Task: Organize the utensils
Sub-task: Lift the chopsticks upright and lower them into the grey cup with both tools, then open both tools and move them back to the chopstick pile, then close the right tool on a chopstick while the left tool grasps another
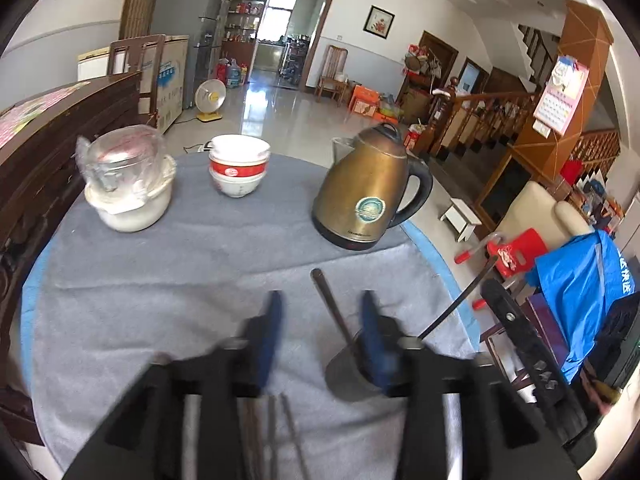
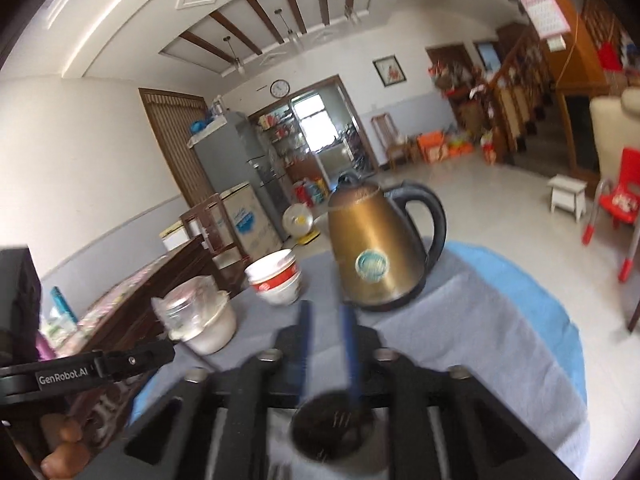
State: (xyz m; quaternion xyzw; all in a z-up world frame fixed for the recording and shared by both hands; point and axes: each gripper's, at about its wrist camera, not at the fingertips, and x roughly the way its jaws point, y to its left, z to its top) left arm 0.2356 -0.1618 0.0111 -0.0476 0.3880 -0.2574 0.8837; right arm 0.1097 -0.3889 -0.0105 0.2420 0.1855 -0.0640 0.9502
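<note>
In the left wrist view my left gripper (image 1: 322, 308) is open above the grey cloth (image 1: 160, 280). A metal spatula (image 1: 340, 332) with a dark handle lies on the cloth beside the right blue finger (image 1: 374, 336). Several chopstick-like sticks (image 1: 276, 432) lie under the gripper body. In the right wrist view my right gripper (image 2: 326, 320) has its blue fingers narrowly apart with nothing between the tips. A round utensil holder (image 2: 332, 436) with a fork inside sits close under it. The left gripper's body (image 2: 88, 368) shows at the left, held by a hand.
A bronze electric kettle (image 1: 368, 196) stands at the table's right back. Stacked red-and-white bowls (image 1: 239, 166) and a white pot with a glass jar (image 1: 128, 184) stand at the back. The round table's edge (image 1: 440, 264) drops off to the right; a wooden cabinet (image 1: 48, 152) stands at left.
</note>
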